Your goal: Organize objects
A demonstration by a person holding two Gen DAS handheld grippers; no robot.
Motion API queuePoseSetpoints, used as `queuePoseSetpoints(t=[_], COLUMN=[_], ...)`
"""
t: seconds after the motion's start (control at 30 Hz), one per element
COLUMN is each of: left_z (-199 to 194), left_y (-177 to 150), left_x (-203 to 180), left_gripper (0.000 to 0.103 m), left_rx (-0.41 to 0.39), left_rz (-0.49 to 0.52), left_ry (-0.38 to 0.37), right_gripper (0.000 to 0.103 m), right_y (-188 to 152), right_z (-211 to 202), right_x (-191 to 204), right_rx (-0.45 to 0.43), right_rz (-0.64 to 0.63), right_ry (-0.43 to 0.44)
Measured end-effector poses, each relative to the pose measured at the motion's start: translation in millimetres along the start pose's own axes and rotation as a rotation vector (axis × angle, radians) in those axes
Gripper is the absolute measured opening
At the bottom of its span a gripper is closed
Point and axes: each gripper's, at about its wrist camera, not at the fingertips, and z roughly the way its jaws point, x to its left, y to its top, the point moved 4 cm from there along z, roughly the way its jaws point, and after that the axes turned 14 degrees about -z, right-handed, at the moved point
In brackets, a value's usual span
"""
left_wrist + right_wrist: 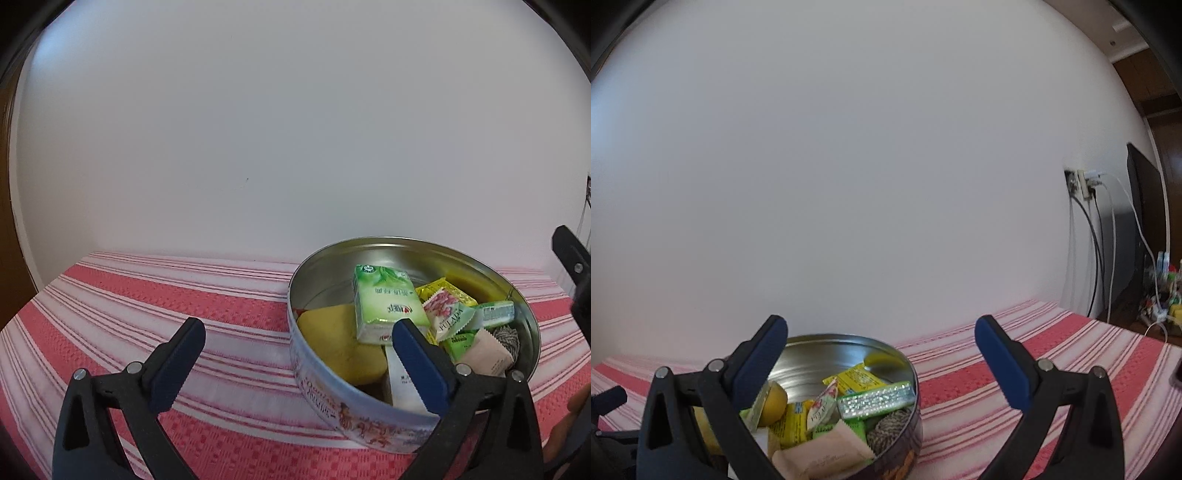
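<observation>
A round metal tin (325,391) stands on the red-and-white striped cloth. It holds a green tissue pack (384,306), a yellow sponge (340,343), yellow and white sachets (447,310), a green strip pack (495,314) and grey twine (508,338). My left gripper (299,365) is open and empty, its right finger over the tin's near rim. My right gripper (879,363) is open and empty, above the tin (908,373); its left finger hides part of the contents. The strip pack (875,400) and twine (890,430) show there too.
A white wall stands close behind the table. The striped cloth (1052,369) runs right of the tin. A wall socket with hanging cables (1086,184), a dark monitor (1141,221) and small clutter (1163,295) are at the far right.
</observation>
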Motion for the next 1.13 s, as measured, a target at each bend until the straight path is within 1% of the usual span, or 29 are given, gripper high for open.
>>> queuePoseSetpoints(t=[0.1, 0.2, 0.27, 0.33, 0.4, 0.5, 0.6, 0.73, 0.8, 0.9, 1.03, 1.13], left_z=[-4.1, -5.1, -1.7, -9.7, -28.6, -34.3, -39.5, -54.7, -62.5, -70.8, -72.6, -74.3], left_y=[-3.8, -11.6, -15.2, -14.6, -10.8, -13.8, -15.3, -16.7, -15.8, -14.3, -14.4, -13.6], left_x=[-1.7, 2.3, 3.9, 8.4, 14.4, 15.8, 15.2, 16.7, 15.8, 12.8, 11.0, 13.2], left_gripper=[0.102, 0.102, 0.102, 0.102, 0.102, 0.102, 0.102, 0.102, 0.102, 0.102, 0.102, 0.102], left_rx=[-0.003, 0.000, 0.009, 0.004, -0.009, -0.027, -0.037, -0.060, -0.079, -0.100, -0.103, -0.109], left_rz=[0.012, 0.023, 0.024, 0.015, 0.009, 0.017, 0.027, 0.029, 0.036, 0.054, 0.068, 0.057], left_ry=[0.002, 0.010, 0.004, -0.003, -0.007, -0.014, -0.021, -0.028, -0.034, -0.036, -0.025, -0.009], right_gripper=[0.103, 0.103, 0.103, 0.103, 0.103, 0.103, 0.103, 0.103, 0.103, 0.103, 0.103, 0.103], right_y=[-3.6, -9.4, -10.9, -10.3, -10.2, -8.4, -6.2, -7.0, -5.5, -4.6, -6.5, -6.9], right_z=[-11.7, -23.0, -32.0, -42.4, -51.0, -64.3, -73.1, -83.4, -89.4, -94.9, -90.4, -88.3], right_x=[-2.8, -1.7, -2.7, -2.9, -2.7, -0.5, 6.0, 17.5, 19.5, 15.6, 8.6, 8.8], right_rx=[-0.009, 0.021, 0.017, 0.001, -0.005, -0.016, -0.017, -0.008, -0.029, -0.061, -0.049, -0.046], right_rz=[0.001, 0.004, 0.001, -0.005, -0.007, -0.014, -0.067, -0.130, -0.145, -0.127, -0.091, -0.079], right_ry=[0.000, 0.002, -0.007, -0.023, -0.034, -0.040, -0.050, -0.028, -0.039, -0.056, -0.060, -0.054])
